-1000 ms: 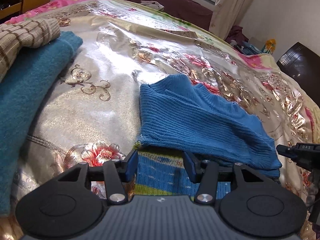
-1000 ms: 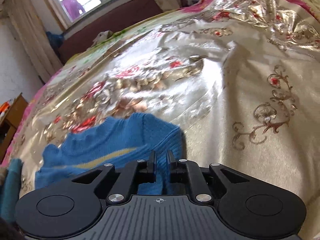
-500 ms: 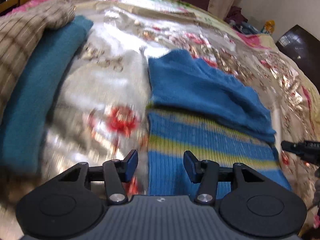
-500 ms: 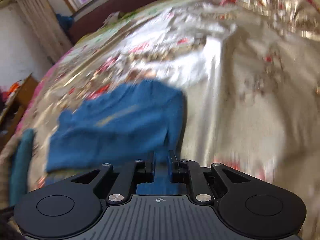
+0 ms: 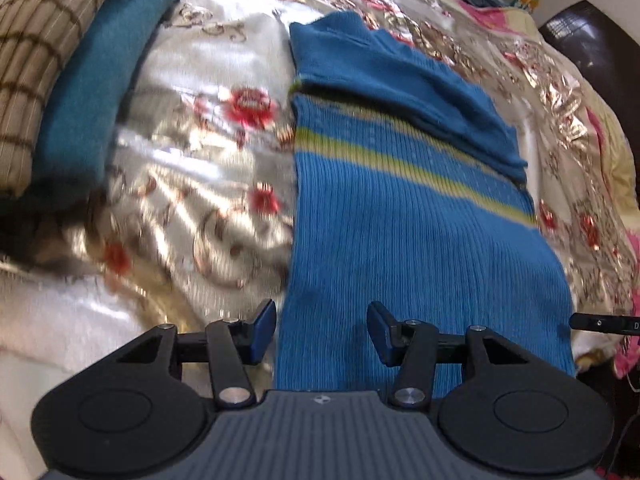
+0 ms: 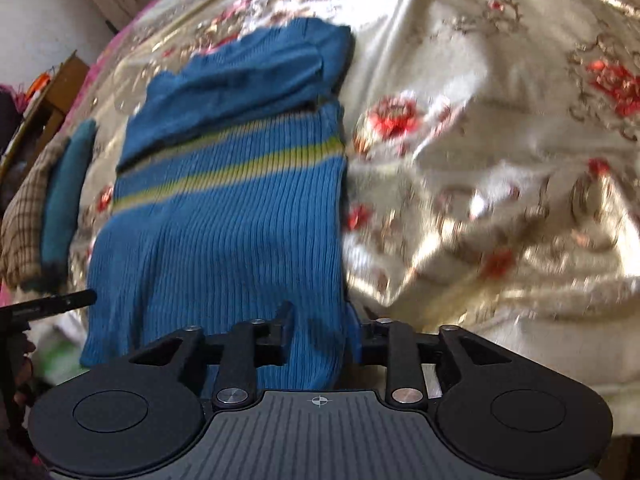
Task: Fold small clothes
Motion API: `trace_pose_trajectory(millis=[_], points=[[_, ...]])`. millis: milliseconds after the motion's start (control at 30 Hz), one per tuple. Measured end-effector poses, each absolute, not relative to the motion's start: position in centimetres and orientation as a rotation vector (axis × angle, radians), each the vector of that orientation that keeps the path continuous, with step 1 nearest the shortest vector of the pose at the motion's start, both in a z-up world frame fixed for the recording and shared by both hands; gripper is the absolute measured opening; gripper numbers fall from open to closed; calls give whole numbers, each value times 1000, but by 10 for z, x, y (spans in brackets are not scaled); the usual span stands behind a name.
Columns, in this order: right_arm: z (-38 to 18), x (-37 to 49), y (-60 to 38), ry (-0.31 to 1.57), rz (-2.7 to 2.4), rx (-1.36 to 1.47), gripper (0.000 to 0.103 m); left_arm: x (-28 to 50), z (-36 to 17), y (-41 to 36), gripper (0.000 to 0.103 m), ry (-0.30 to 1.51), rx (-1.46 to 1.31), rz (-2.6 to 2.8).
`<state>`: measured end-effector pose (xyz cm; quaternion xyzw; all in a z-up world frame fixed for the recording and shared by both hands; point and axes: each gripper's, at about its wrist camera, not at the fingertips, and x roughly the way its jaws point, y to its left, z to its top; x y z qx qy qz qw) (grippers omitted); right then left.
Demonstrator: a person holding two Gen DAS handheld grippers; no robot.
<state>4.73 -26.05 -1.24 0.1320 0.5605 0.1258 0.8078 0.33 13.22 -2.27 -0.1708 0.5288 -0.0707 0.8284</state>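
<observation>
**Both grippers now at the hem end of the sweater, right one letting go**

Quick update from my remote seat. A second ago both cameras were up by the top of the blue ribbed knit sweater with the yellow-green stripe point(image 5: 420, 240), with its sleeves already folded across the chest. Now both views look along the whole body from the bottom end, so I'd say the sleeve step is done and the bottom-to-top fold comes next.

The left gripper point(image 5: 322, 332) has its jaws spread, same as before, straddling the sweater's left edge near the hem without pinching anything. The right gripper point(image 6: 324, 332) was nearly pressed together a second ago and its jaws are opening right now; the sweater's right edge sits between them, but the pads don't look to be squeezing it.

The sweater lies flat on the shiny gold floral bedspread point(image 5: 208, 200), stripe across the middle.

Count:
- grippers: two
- sweaters being folded: one
- finished folded pieces off to the left: two, a teal fuzzy folded garment point(image 5: 100, 80) and a beige checked folded garment point(image 5: 40, 32) touching it
</observation>
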Motion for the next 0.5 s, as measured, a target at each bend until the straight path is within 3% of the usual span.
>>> trace_pose_trajectory(millis=[500], points=[[-42,45,-252,1313,305,358,33,-3,-30,129,52,1188,-357,-168]])
